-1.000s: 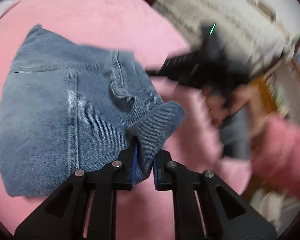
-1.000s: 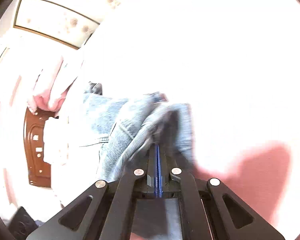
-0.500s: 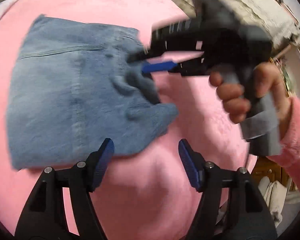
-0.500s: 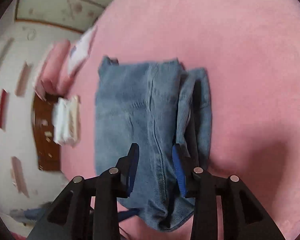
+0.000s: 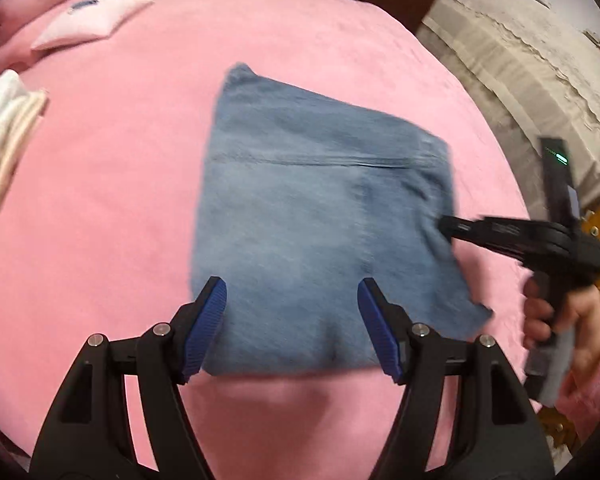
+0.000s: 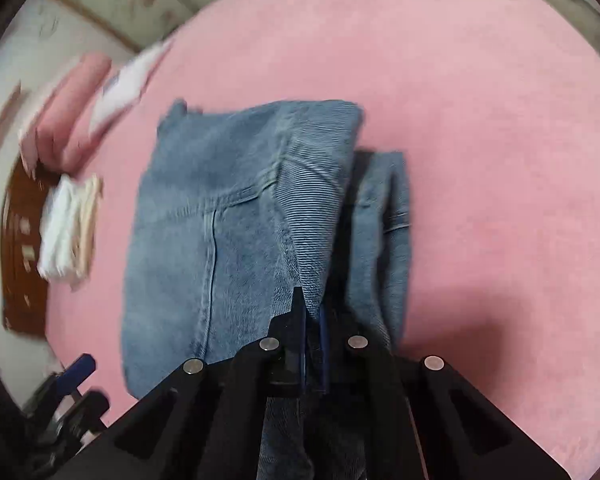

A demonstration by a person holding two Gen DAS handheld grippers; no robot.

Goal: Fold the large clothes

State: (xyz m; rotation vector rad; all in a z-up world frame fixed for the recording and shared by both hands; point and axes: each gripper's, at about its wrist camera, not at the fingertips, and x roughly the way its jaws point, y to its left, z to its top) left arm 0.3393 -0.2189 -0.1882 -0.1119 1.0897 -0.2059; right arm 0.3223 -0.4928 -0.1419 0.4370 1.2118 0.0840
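Observation:
Folded blue jeans [image 5: 320, 220] lie flat on the pink bed cover [image 5: 100, 200]. My left gripper [image 5: 290, 282] hovers open above the jeans' near edge, its blue pads [image 5: 210, 320] wide apart and gripping nothing. My right gripper [image 5: 446, 226], held by a hand [image 5: 552, 320] in a pink sleeve, reaches in from the right to the jeans' right edge. In the right wrist view the right gripper [image 6: 310, 308] is shut on a raised fold of the jeans [image 6: 220, 220], with a lower denim layer [image 6: 380, 220] lying beside it.
A pale pink pillow [image 5: 92, 20] lies at the far left of the bed, and a stack of folded white cloth [image 5: 4, 132] sits at the left edge. Furniture under a beige cover [image 5: 520, 80] stands beyond the bed's right side.
My left gripper let go of the jeans' corner, opened wide and drew back and up. My right gripper opened over the jeans, then shut on their right edge.

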